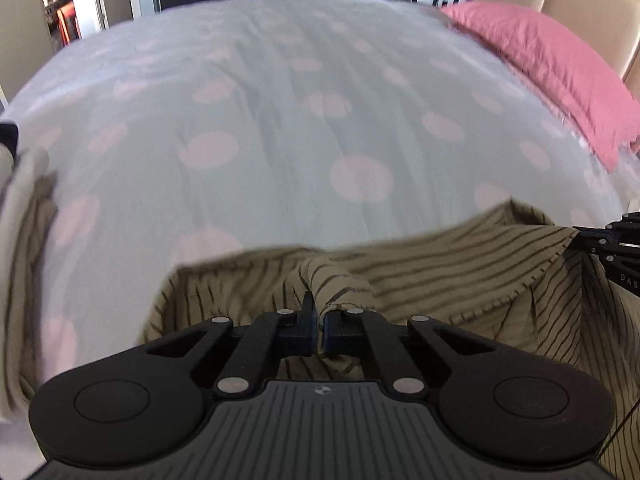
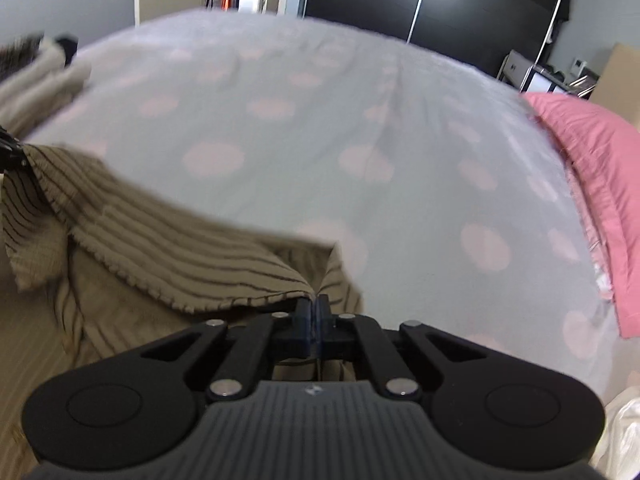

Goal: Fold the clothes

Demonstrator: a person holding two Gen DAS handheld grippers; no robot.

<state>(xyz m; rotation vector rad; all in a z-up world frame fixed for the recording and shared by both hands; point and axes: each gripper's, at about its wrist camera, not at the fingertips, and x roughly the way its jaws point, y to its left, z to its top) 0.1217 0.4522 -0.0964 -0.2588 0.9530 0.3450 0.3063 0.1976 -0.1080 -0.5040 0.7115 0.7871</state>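
Note:
A tan garment with thin dark stripes (image 1: pixel 448 268) hangs between my two grippers above the bed. My left gripper (image 1: pixel 320 316) is shut on a bunched edge of it. My right gripper (image 2: pixel 316 306) is shut on another edge of the same striped garment (image 2: pixel 168 248). The right gripper shows at the right edge of the left wrist view (image 1: pixel 616 244). The left gripper shows at the left edge of the right wrist view (image 2: pixel 10 152). The cloth sags in folds below and between them.
A bed with a pale grey sheet with pink dots (image 1: pixel 280 128) fills both views. A pink pillow (image 1: pixel 560 72) lies at the right side. Beige clothes (image 2: pixel 44 76) lie at the left edge. Dark wardrobe doors (image 2: pixel 440 4) stand behind.

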